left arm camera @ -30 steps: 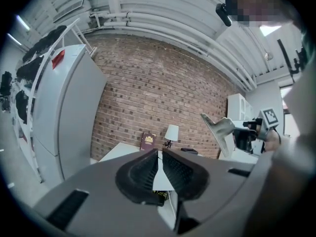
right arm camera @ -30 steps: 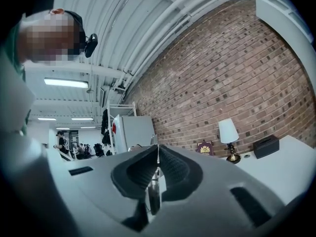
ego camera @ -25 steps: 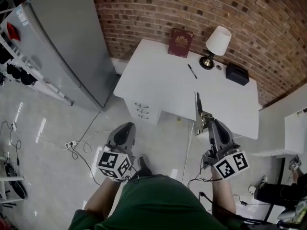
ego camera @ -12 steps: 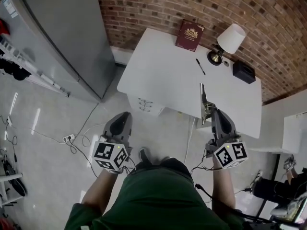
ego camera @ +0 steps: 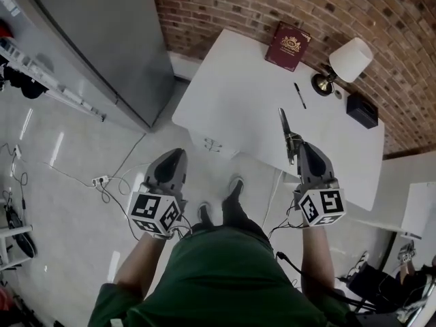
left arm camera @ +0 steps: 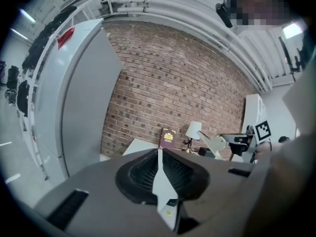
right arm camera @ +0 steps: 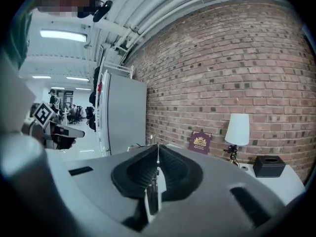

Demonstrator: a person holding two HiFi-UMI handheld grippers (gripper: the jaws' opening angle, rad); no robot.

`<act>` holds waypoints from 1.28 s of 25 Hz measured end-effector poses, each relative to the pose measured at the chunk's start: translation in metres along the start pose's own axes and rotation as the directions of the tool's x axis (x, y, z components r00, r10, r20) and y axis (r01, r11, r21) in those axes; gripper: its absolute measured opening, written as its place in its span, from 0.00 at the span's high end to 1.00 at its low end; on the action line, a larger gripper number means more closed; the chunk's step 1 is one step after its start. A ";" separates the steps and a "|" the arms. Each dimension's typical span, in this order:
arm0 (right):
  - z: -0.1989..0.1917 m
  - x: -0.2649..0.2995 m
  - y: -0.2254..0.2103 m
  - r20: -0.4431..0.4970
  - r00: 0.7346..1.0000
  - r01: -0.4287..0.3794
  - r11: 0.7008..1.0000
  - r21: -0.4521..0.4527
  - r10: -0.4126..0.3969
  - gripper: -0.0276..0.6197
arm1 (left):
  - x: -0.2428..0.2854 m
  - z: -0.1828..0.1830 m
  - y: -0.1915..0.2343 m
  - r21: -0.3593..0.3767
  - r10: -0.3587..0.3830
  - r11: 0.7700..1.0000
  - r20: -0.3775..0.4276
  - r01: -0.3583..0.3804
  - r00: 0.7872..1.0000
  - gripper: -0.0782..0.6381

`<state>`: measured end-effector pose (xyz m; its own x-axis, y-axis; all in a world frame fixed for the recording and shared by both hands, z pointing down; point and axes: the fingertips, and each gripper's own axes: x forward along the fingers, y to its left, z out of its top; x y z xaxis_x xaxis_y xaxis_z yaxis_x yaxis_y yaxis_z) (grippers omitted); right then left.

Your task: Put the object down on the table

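My right gripper [ego camera: 297,144] is shut on a thin, flat, pale object [ego camera: 283,123] that sticks out edge-on past its tips, over the near edge of the white table [ego camera: 231,94]. The left gripper view shows that object [left arm camera: 216,144] as a pale slab held in the air. Between the jaws in the right gripper view [right arm camera: 157,147] only its thin edge shows. My left gripper [ego camera: 172,157] hangs over the floor to the left of the table, shut with nothing in it, its jaws meeting along one line [left arm camera: 158,151].
At the table's back stand a maroon book [ego camera: 288,45] against the brick wall, a lamp [ego camera: 347,63], a pen [ego camera: 300,95] and a black box [ego camera: 361,110]. A grey fridge [ego camera: 102,39] stands at the left. Cables [ego camera: 109,189] lie on the floor.
The person has stepped toward the table, which now lies closer under the right gripper. The held object now reaches over the table's near edge. Both grippers stay shut.
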<state>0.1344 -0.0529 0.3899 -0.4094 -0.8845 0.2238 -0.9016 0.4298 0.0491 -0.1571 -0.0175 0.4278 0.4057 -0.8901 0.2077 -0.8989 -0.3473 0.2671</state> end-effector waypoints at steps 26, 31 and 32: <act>-0.084 0.190 -0.076 -0.186 0.946 -0.292 0.948 -0.130 0.266 0.94 | 0.172 0.014 -0.025 0.022 0.172 0.985 -0.077 -0.171 0.982 0.86; -0.088 0.209 -0.066 -0.196 0.938 -0.316 0.937 -0.149 0.286 0.94 | 0.194 0.010 -0.012 0.051 0.174 0.984 -0.098 -0.169 0.980 0.86; -0.089 0.212 -0.063 -0.200 0.937 -0.320 0.934 -0.158 0.287 0.94 | 0.198 0.007 -0.009 0.055 0.170 0.985 -0.106 -0.165 0.980 0.86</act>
<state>0.1163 -0.2514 0.5215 -0.6147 -0.6686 0.4185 -0.6889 0.7135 0.1278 -0.0697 -0.1924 0.4600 0.2624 -0.8998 0.3486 -0.9612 -0.2119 0.1767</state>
